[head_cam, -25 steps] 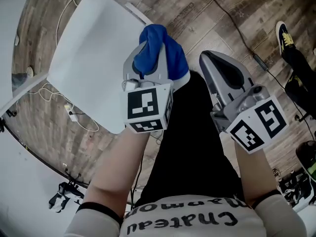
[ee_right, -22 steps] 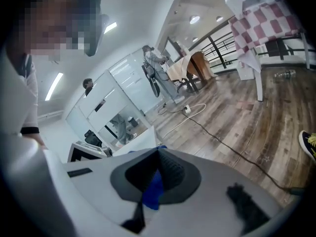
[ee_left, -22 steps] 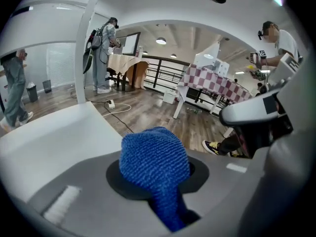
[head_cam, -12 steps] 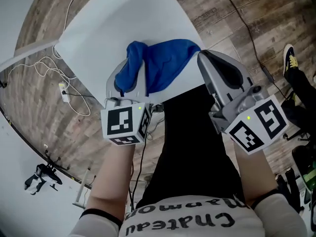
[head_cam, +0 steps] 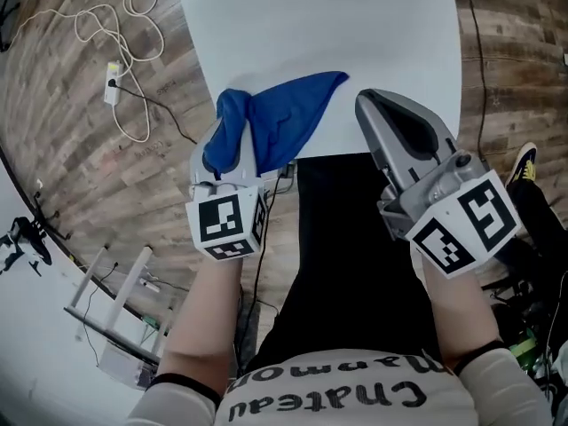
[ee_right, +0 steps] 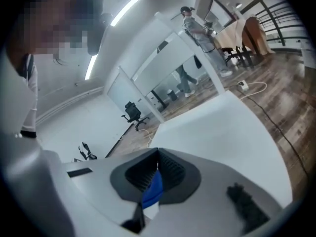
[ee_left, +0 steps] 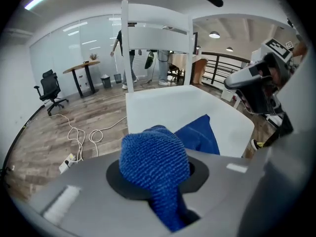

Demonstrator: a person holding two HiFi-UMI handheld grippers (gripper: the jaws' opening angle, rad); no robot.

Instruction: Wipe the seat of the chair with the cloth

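Now: L gripper grips cloth on seat; R gripper closed; shirt: "Chateau".

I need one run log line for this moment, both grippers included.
left gripper: shut on blue knitted cloth | cloth end: on white chair seat | right gripper: shut, empty
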